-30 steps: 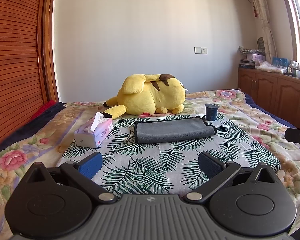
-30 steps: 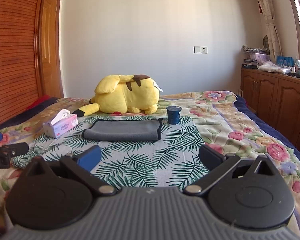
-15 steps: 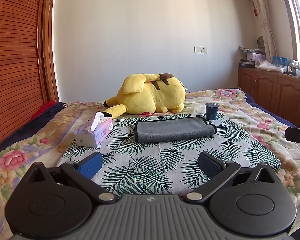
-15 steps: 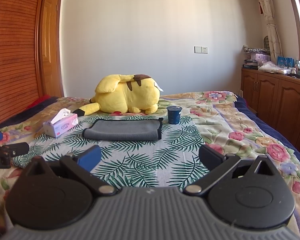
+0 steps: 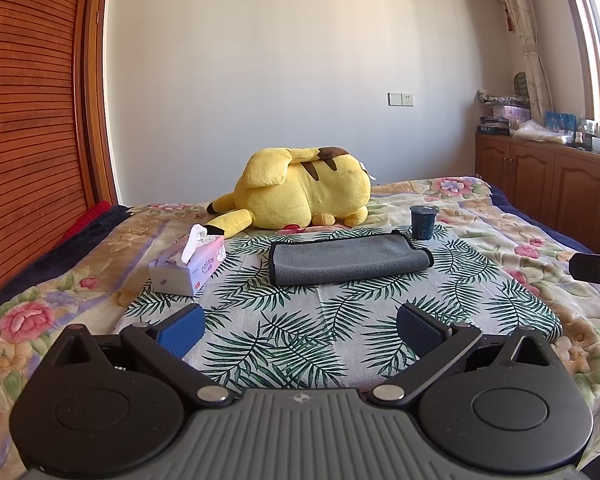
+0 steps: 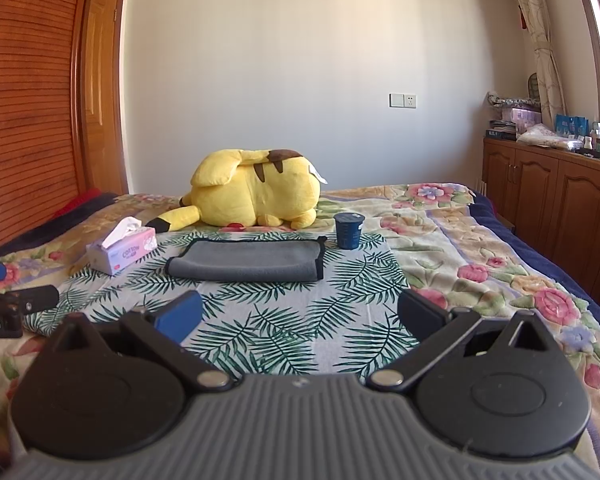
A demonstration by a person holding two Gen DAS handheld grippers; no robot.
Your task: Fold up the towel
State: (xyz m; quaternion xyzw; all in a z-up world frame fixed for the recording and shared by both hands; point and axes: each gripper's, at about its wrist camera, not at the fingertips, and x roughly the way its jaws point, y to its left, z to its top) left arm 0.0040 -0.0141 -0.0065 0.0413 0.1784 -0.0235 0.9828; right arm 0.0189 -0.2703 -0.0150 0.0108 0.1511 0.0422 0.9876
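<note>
A grey towel (image 5: 346, 258) lies folded into a long flat rectangle on the palm-leaf cloth (image 5: 300, 332) on the bed; it also shows in the right wrist view (image 6: 246, 266). My left gripper (image 5: 300, 326) is open and empty, held above the cloth well short of the towel. My right gripper (image 6: 300, 314) is open and empty, also well short of the towel. The tip of the right gripper shows at the right edge of the left wrist view (image 5: 596, 267), and the left gripper at the left edge of the right wrist view (image 6: 16, 306).
A tissue box (image 5: 188, 264) stands left of the towel. A yellow plush toy (image 5: 300, 194) lies behind it. A dark blue cup (image 5: 423, 222) stands at the towel's far right corner. Wooden cabinets (image 5: 548, 188) line the right wall, a wooden headboard (image 5: 28, 120) the left.
Almost nothing has changed. Both grippers stay open and nearly still; the towel lies as before.
</note>
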